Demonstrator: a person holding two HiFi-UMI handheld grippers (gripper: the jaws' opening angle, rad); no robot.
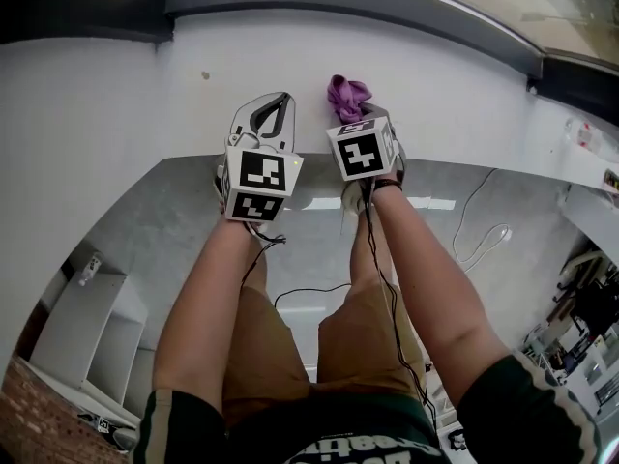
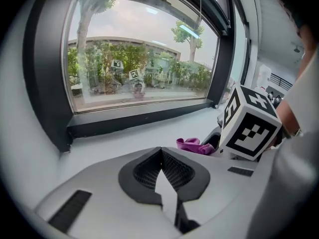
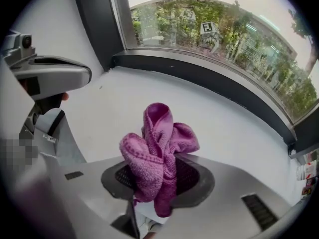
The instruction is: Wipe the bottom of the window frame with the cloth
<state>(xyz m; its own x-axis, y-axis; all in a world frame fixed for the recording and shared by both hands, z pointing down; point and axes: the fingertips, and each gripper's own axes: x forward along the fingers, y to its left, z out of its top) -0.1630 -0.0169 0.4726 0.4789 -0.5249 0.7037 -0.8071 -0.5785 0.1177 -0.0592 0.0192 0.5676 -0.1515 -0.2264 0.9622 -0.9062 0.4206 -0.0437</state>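
The purple cloth [image 1: 346, 93] hides the tips of the right tongs [image 1: 352, 116], which cover its near half from above. The window frame [image 3: 209, 78] is cut off at the top.

White sill [image 3: 149, 83] below dark-framed window [image 2: 139, 59]

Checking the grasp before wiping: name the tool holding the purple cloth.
The right tool, shut on the purple cloth; the left tool is shut on nothing.
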